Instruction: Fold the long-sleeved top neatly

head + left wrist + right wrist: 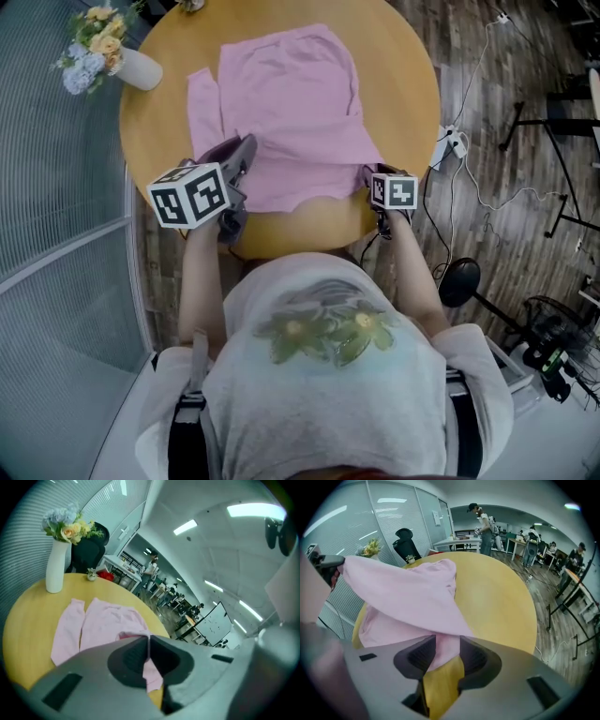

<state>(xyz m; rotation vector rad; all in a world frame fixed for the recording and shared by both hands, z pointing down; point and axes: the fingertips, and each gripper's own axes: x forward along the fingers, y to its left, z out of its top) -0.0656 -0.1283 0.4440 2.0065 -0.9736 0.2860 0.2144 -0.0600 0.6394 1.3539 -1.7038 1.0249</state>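
The long-sleeved top [291, 103] lies spread on the round worktop [405, 84]. The left tool [149, 640] is clenched on the near-left corner of the top and holds it off the worktop. The right tool [447, 645] is released, its jaws apart around the near-right corner.

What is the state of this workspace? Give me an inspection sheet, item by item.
Surface: round wooden table.
Job's things: pink long-sleeved top spread on the table, its near hem raised at the left corner.
Clutter: white vase of flowers at the table's far left edge.
Grippers: left gripper shut on the top's hem; right gripper open, hem between its jaws.
Cables: power strip with white cables on the floor, right of the table.
Surroundings: wooden floor, glass partition, office chair, people at desks beyond.
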